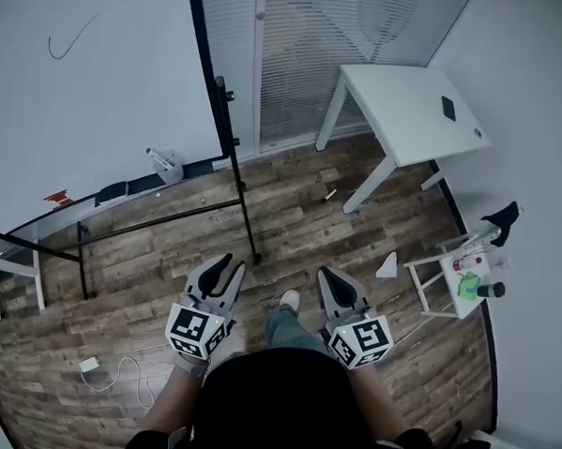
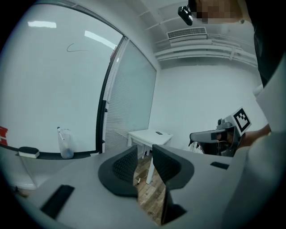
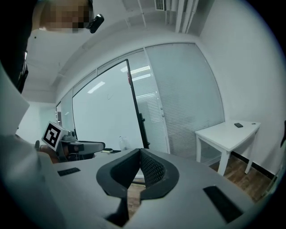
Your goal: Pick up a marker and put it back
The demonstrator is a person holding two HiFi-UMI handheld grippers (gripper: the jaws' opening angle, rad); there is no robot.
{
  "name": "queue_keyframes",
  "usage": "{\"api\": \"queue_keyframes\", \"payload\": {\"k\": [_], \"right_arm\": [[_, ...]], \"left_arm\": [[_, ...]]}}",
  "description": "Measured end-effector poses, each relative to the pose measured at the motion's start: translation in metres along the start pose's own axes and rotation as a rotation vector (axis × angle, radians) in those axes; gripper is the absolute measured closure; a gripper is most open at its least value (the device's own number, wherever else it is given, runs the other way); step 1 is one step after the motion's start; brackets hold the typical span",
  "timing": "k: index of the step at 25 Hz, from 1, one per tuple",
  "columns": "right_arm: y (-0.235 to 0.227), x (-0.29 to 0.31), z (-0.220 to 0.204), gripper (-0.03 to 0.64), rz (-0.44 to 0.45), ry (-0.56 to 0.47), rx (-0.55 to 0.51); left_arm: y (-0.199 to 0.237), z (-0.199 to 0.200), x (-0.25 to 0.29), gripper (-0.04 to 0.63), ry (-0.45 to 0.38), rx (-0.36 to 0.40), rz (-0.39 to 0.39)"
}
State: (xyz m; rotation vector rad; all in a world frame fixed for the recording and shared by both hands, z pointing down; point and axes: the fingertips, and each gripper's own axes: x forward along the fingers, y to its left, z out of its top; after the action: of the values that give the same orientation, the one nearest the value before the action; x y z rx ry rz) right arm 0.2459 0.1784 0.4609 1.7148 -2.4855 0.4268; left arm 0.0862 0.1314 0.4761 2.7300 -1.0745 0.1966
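Wood floor lies under both grippers, which hang low in front of the person, well back from the whiteboard (image 1: 101, 78). The left gripper (image 2: 145, 153) has its jaws a narrow slit apart with nothing between them. The right gripper (image 3: 139, 154) has its pads pressed together at the tips and also holds nothing.

The marker (image 2: 58, 130) stands upright in a clear cup (image 2: 66, 145) on the whiteboard's tray (image 2: 53, 155), near the board's right edge. An eraser (image 2: 27, 152) lies on the same tray, farther from that edge. No pick has begun, and the reach to the board comes first.

Likely troubles from here:
- The left jaws look too narrow to slip over the marker as they stand, and the right are shut. Pushed in like that, either gripper would probably knock the marker aside or shove the cup.
- The cup looks light and sits on a thin ledge. Pulling the marker out at a slant could drag the cup along and tip it off the tray.
- A white cable (image 1: 132, 375) trails on the floor below the whiteboard's left part, and the stand's low bar (image 1: 159, 222) runs under the board. Either could catch a foot on the way in.
- Pressing on the board could shift its stand.
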Motion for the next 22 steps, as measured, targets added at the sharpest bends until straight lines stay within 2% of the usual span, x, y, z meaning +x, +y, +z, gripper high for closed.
{"api": "queue_keyframes", "payload": {"k": [5,11,16,22], "right_arm": [[-0.046,0.059,0.024,0.588,0.096,0.022,-0.006],[-0.062,0.120,0.040,0.588,0.202,0.057,-0.029],[-0.053,0.177,0.054,0.588,0.274,0.076,-0.046],[-0.017,0.254,0.065,0.588,0.358,0.108,-0.085]], "left_arm": [[0.033,0.027,0.066,0.489,-0.012,-0.005,0.093],[0.074,0.042,0.102,0.489,-0.021,-0.034,0.210],[0.131,0.048,0.109,0.489,-0.029,-0.070,0.316],[0.219,0.050,0.093,0.489,-0.033,-0.103,0.452]]}}
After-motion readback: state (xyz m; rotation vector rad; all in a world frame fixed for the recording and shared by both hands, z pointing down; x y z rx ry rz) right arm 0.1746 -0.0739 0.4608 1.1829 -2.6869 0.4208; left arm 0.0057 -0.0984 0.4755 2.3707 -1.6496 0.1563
